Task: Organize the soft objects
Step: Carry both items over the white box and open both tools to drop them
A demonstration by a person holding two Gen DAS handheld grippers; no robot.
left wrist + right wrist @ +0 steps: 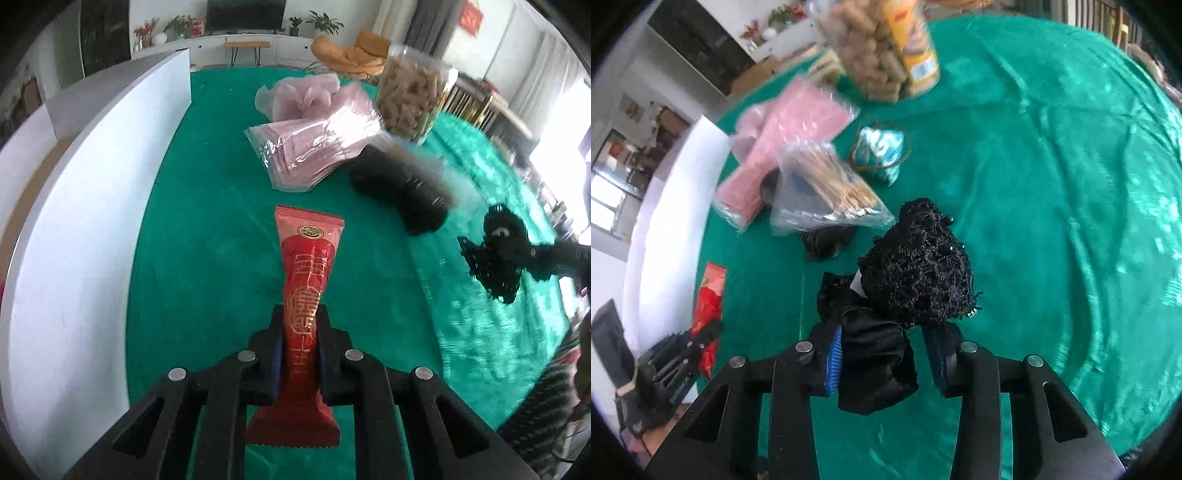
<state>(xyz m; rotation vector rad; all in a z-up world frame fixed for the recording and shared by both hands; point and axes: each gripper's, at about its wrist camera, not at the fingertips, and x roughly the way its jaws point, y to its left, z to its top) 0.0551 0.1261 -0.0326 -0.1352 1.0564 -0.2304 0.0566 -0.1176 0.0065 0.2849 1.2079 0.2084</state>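
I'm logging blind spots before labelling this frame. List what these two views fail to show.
- Left wrist view: the dark object beside the pink packets is motion-blurred; its identity cannot be told.
- Left wrist view: the right gripper holding the black lace item is cut off by the right edge.
- Right wrist view: the snack jar top is cut by the upper edge.
- Right wrist view: the black fabric is mostly hidden under the clear bag of sticks.
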